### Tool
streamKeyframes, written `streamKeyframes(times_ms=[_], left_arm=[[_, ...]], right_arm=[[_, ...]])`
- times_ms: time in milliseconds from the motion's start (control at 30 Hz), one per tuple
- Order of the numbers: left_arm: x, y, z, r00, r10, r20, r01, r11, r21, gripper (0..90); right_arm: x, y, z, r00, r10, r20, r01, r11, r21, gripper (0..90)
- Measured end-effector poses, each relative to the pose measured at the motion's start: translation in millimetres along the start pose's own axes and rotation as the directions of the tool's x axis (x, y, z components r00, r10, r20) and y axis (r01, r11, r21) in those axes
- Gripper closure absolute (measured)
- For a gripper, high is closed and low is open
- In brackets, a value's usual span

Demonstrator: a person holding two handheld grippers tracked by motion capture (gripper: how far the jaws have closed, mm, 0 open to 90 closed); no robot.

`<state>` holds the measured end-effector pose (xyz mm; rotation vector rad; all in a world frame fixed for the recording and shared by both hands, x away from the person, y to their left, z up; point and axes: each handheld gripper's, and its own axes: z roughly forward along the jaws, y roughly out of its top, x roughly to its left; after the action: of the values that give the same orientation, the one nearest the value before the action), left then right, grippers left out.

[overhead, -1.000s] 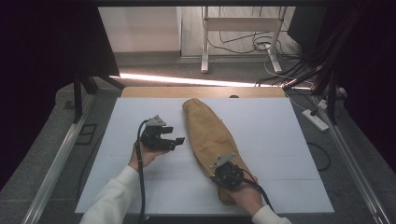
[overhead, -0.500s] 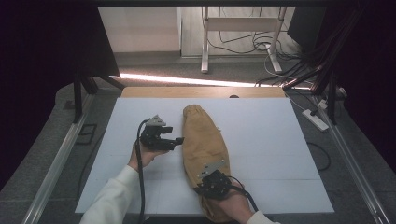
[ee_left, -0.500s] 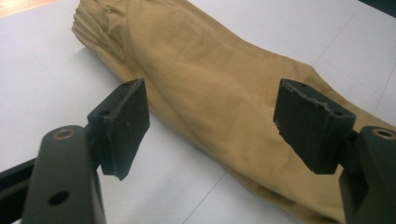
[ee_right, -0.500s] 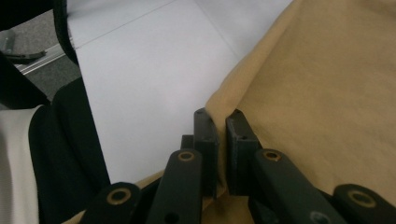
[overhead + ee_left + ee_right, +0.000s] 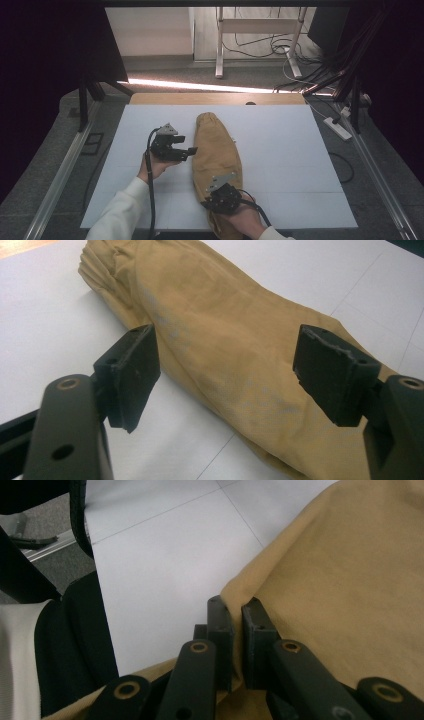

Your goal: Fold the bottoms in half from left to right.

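Observation:
A long mustard-yellow cloth (image 5: 217,145) lies lengthwise on the white table (image 5: 300,165), its gathered end farthest from me. My right gripper (image 5: 209,195) is at the cloth's near end, and in the right gripper view its jaws (image 5: 235,615) are pressed together on a fold at the cloth's edge (image 5: 340,580). My left gripper (image 5: 189,151) hovers just left of the cloth's middle. In the left gripper view its jaws (image 5: 225,355) stand wide apart, nothing between the pads, with the cloth (image 5: 200,300) beyond them.
A wooden strip (image 5: 215,98) runs along the table's far edge. Metal rails (image 5: 60,175) flank both sides. A power strip (image 5: 338,128) and cables lie on the floor to the right. A white sleeve (image 5: 15,655) shows beside the right gripper.
The right gripper has dragged the cloth's near end to the left, so the cloth swung from slanted to nearly straight. The left gripper has stayed where it was.

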<state>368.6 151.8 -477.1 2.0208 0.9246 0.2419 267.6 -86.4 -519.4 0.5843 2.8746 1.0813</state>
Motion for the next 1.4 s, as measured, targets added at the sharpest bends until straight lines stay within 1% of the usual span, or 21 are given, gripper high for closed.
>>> streamKeyframes(times_ms=[67, 133, 200, 233, 300, 367, 433, 500, 600, 667, 800, 867, 933, 1100, 1167, 1333, 1400], left_arm=[[0.2, -0.1, -0.3, 1.0, -0.002, 0.001, 0.002, 1.0, -0.002, 26.3], [0.4, -0.4, -0.2, 1.0, -0.005, 0.001, 0.005, 1.0, -0.002, 26.3], [0.4, -0.3, -0.6, 1.0, -0.005, -0.003, 0.005, 1.0, -0.004, 26.2], [0.4, -0.2, -0.9, 1.0, -0.003, -0.004, 0.003, 1.0, -0.006, 25.9], [0.2, 0.0, -1.5, 1.0, -0.002, -0.004, 0.002, 1.0, -0.008, 25.9], [0.3, 0.0, -1.8, 1.0, -0.002, -0.004, 0.002, 1.0, -0.008, 25.9], [0.7, -0.1, -1.8, 1.0, -0.003, -0.003, 0.003, 1.0, -0.005, 25.9], [0.8, -0.2, -1.7, 1.0, -0.004, -0.004, 0.004, 1.0, -0.004, 25.9], [0.4, -0.4, -1.8, 1.0, -0.006, -0.003, 0.006, 1.0, -0.004, 25.9], [0.4, -0.9, -1.8, 1.0, -0.008, -0.003, 0.008, 1.0, -0.003, 25.9], [1.1, -1.2, -1.8, 0.9999, -0.011, -0.004, 0.011, 0.9999, -0.002, 25.9], [1.2, -1.2, -1.4, 0.9999, -0.011, -0.004, 0.011, 0.9999, -0.002, 25.9], [1.2, -1.3, -1.2, 0.9999, -0.012, -0.002, 0.012, 0.9999, -0.004, 25.8], [1.0, -1.3, -1.4, 0.9999, -0.01, -0.002, 0.01, 0.9999, -0.001, 25.9], [0.6, -1.2, -1.9, 1.0, -0.01, -0.002, 0.01, 0.9999, -0.004, 25.8], [0.4, -1.2, -2.8, 1.0, -0.007, -0.002, 0.007, 1.0, -0.004, 25.8], [0.5, -1.3, -2.9, 1.0, -0.007, -0.003, 0.007, 1.0, -0.006, 25.8]], right_arm=[[-0.4, -0.1, -0.2, 1.0, 0.001, -0.005, -0.001, 1.0, -0.003, 83.9], [-0.5, -0.1, -0.4, 0.9999, 0.001, -0.013, -0.001, 1.0, -0.007, 81.2], [-0.5, 0.0, -1.7, 0.9997, -0.003, -0.026, 0.003, 1.0, -0.029, 75.7], [-0.6, 0.5, -3.7, 0.9995, -0.003, -0.03, 0.001, 0.999, -0.044, 70.8], [-1.2, 2.2, -9.5, 0.9997, 0.009, -0.023, -0.011, 0.996, -0.092, 58.9], [-2.6, 4.3, -16.2, 0.9999, 0.013, -0.004, -0.013, 0.99, -0.137, 51.2], [-5.8, 6.9, -25.3, 0.9995, 0.021, 0.025, -0.016, 0.983, -0.182, 45.1], [-10.8, 8.3, -32.4, 0.9984, 0.034, 0.045, -0.024, 0.978, -0.205, 41.4], [-22.2, 7.9, -40.8, 0.9954, 0.07, 0.065, -0.053, 0.971, -0.235, 40.6], [-31.3, 6.8, -45.1, 0.9925, 0.095, 0.077, -0.074, 0.968, -0.241, 40.3], [-48.1, 3.7, -49.8, 0.9863, 0.133, 0.098, -0.107, 0.966, -0.234, 39.4], [-55.5, 2.2, -50.9, 0.9837, 0.143, 0.109, -0.115, 0.967, -0.228, 39.3], [-61.9, 1.2, -51.7, 0.9814, 0.15, 0.12, -0.121, 0.968, -0.222, 39.3], [-73.7, 1.0, -51.8, 0.9805, 0.156, 0.119, -0.13, 0.97, -0.206, 39.3], [-76.6, 1.2, -51.3, 0.9799, 0.159, 0.12, -0.131, 0.969, -0.208, 39.3], [-81.9, 3.0, -50.6, 0.9797, 0.156, 0.126, -0.128, 0.971, -0.203, 39.3], [-84.1, 3.6, -50.0, 0.9798, 0.151, 0.131, -0.124, 0.973, -0.193, 39.3]])
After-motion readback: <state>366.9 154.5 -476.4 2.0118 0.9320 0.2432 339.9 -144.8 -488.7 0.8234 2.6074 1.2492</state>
